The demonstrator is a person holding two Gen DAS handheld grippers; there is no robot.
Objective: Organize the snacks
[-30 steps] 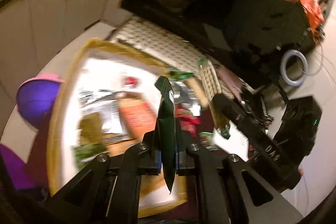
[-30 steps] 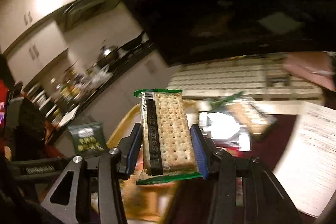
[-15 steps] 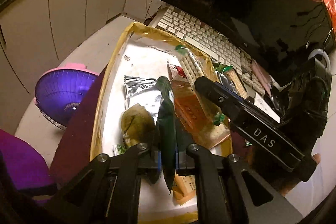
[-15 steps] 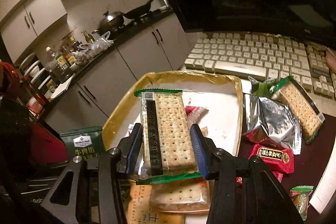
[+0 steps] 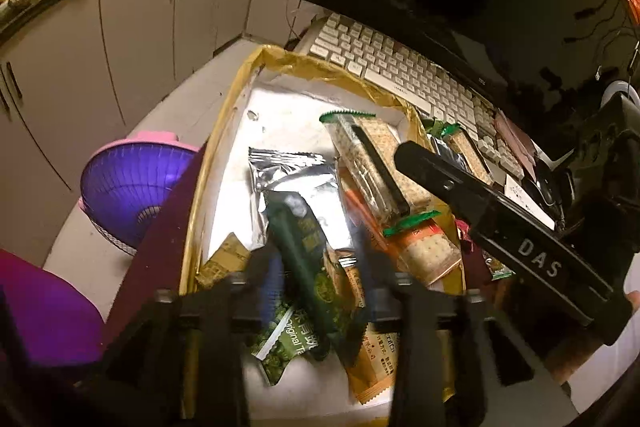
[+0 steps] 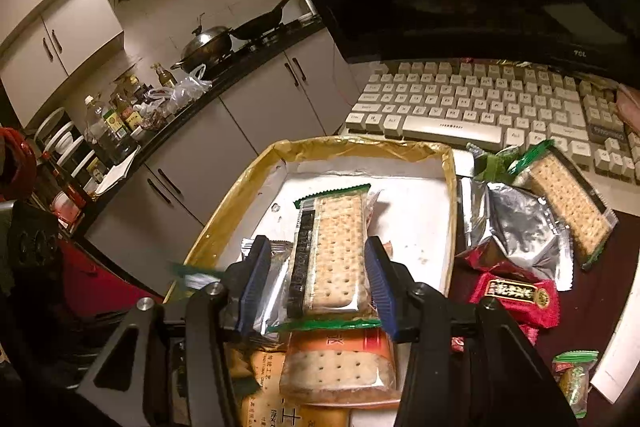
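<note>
Both snacks were just let go over the tray; several still waited outside.

In the left wrist view, our left gripper [image 5: 320,267] had just opened its jaws, and the dark green packet [image 5: 304,255] lay loose between them on the pile in the tray [image 5: 224,131]. In the right wrist view, our right gripper [image 6: 316,287] had also just widened; the cracker pack [image 6: 332,255] stood between the parted pads, inside the tray. A silver pouch [image 6: 516,227], a red packet [image 6: 516,295] and a second cracker pack [image 6: 568,195] still lay on the desk.
</note>
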